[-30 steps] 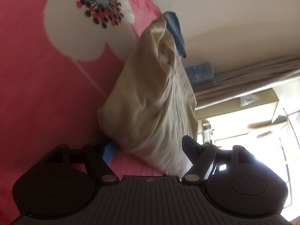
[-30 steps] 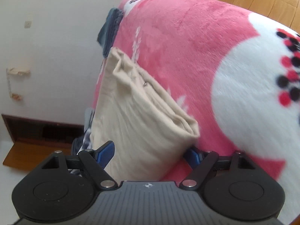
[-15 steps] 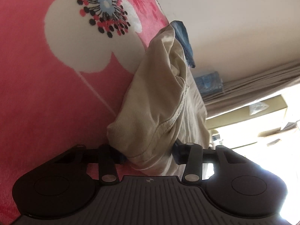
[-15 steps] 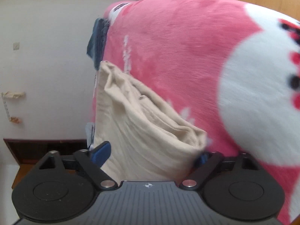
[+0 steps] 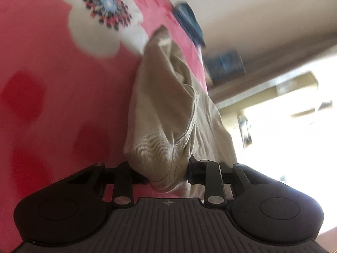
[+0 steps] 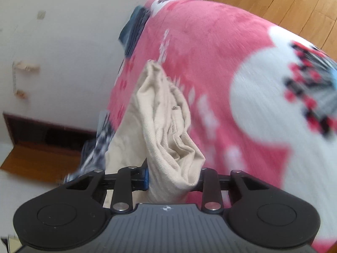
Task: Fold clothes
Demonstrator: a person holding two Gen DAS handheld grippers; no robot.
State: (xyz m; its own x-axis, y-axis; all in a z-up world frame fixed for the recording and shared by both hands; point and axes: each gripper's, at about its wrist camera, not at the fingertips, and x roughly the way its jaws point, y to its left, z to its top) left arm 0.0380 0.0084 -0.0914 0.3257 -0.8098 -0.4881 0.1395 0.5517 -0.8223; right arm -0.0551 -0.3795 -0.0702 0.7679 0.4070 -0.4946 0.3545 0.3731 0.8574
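Observation:
A beige ribbed garment (image 5: 164,113) lies bunched on a pink blanket with white flowers (image 5: 52,84). In the left wrist view my left gripper (image 5: 167,171) has its jaws closing, and both press a gathered corner of the beige cloth. The same beige garment (image 6: 166,130) shows in the right wrist view, with a small metal button on it. My right gripper (image 6: 173,177) is closing too, its blue pad and the opposite finger squeezing another bunched end. Both ends are raised off the blanket, and the far end still rests on it.
A dark blue garment (image 6: 134,31) lies at the blanket's far edge by the pale wall. A patterned black-and-white cloth (image 6: 99,145) hangs beside the bed. Wooden floor (image 6: 284,6) lies beyond the bed. A bright window (image 5: 284,137) glares on the right of the left wrist view.
Both grippers went from wide around the cloth's edge to squeezed on it. The held ends have bunched up and lifted, and both views have pulled back from the blanket.

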